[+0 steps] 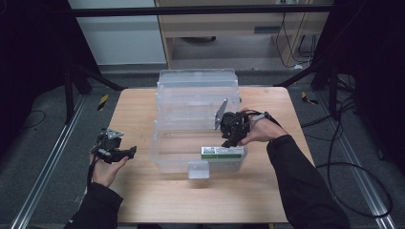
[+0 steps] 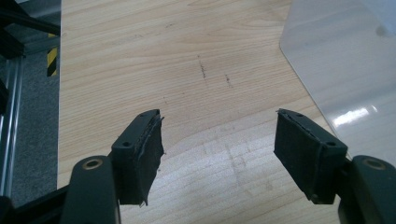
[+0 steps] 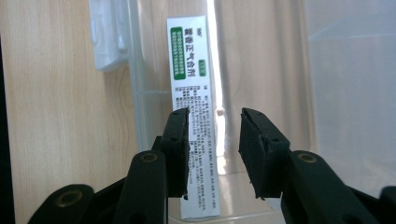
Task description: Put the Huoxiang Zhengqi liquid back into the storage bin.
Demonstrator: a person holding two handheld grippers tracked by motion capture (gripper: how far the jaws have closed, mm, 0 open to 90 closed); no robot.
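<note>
Right gripper view: parted, empty jaws hover above the white box (image 3: 194,88), offset right.

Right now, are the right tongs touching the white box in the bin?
Cannot tell. In the right gripper view the open right tongs overlap the white box, with no contact or gap plainly visible.

Light wood table (image 1: 143,191), one item sitting on it.
Clear plastic storage box (image 1: 167,157) sits mid-table toward the far edge, lid hinged open behind it (latch tab faces the near edge). Faint scuff marks (image 2: 203,70) on the wood grain left of the box.
</note>
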